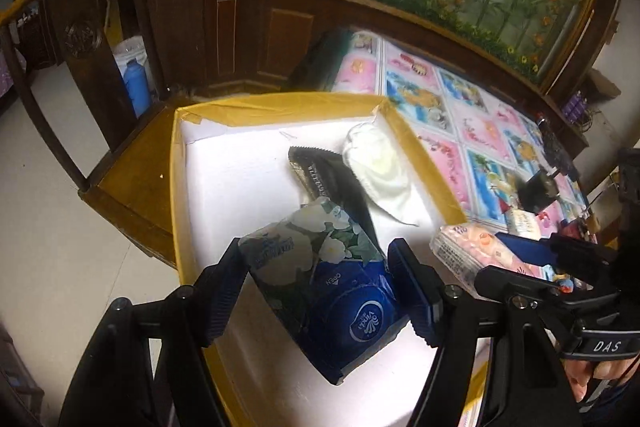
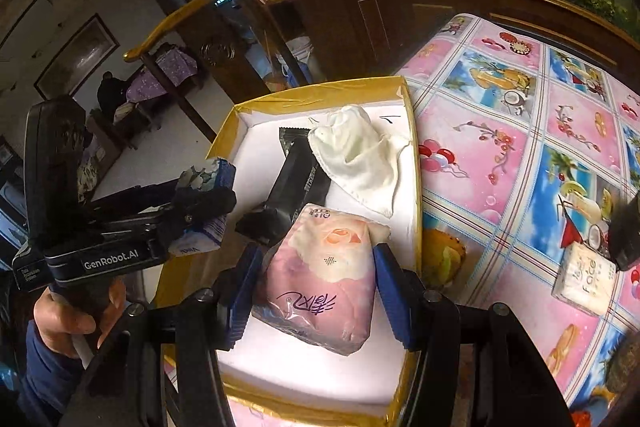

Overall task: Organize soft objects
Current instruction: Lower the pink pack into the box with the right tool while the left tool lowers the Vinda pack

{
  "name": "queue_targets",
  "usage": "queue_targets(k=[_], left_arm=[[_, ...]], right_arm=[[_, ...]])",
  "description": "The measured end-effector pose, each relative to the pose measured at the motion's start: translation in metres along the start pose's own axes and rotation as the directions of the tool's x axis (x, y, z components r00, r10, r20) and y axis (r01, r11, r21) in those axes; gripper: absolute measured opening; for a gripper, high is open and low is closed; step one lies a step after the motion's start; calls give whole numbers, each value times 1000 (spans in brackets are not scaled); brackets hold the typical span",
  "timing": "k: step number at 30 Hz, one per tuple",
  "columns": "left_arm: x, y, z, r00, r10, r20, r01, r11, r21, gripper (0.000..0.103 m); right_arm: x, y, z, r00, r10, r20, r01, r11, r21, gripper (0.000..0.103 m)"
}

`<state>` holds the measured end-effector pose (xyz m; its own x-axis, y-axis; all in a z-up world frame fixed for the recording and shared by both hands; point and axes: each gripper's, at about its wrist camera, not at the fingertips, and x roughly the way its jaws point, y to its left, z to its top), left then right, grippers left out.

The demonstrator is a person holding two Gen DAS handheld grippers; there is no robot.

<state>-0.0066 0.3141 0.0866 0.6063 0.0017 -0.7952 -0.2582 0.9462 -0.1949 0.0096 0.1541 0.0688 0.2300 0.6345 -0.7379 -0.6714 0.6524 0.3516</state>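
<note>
A white box with yellow taped rim [image 1: 280,107] [image 2: 320,91] holds a white face mask [image 1: 376,163] [image 2: 356,155] and a black packet [image 1: 324,175] [image 2: 296,183]. My left gripper [image 1: 320,291] is shut on a blue and white floral tissue pack [image 1: 324,275], held over the box; it also shows in the right wrist view [image 2: 208,195]. My right gripper [image 2: 316,299] is shut on a pink rose tissue pack [image 2: 324,275], held over the box's near part; that pack also shows in the left wrist view [image 1: 472,251].
The box sits beside a table with a pink and blue patterned cloth [image 2: 520,147]. A small white tissue pack [image 2: 584,279] and dark objects [image 1: 536,187] lie on the cloth. A wooden chair [image 1: 80,67] and a dark wooden cabinet [image 1: 240,35] stand behind.
</note>
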Motion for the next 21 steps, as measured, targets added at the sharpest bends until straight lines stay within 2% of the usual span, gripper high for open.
queue_targets(k=[2, 9, 13, 16, 21], left_arm=[[12, 9, 7, 999, 32, -23, -32, 999, -11, 71], [45, 30, 27, 995, 34, -95, -40, 997, -62, 71], [54, 35, 31, 994, 41, -103, -51, 994, -95, 71], [56, 33, 32, 994, 53, -97, -61, 995, -84, 72], [54, 32, 29, 995, 56, -83, -63, 994, -86, 73]], right_arm=[[13, 1, 10, 1000, -22, -10, 22, 1000, -4, 61], [54, -8, 34, 998, -44, -53, 46, 998, 32, 61], [68, -8, 46, 996, -74, -49, 75, 997, 19, 62], [75, -9, 48, 994, -98, -38, 98, 995, 7, 63], [75, -12, 46, 997, -70, -30, 70, 997, 14, 72]])
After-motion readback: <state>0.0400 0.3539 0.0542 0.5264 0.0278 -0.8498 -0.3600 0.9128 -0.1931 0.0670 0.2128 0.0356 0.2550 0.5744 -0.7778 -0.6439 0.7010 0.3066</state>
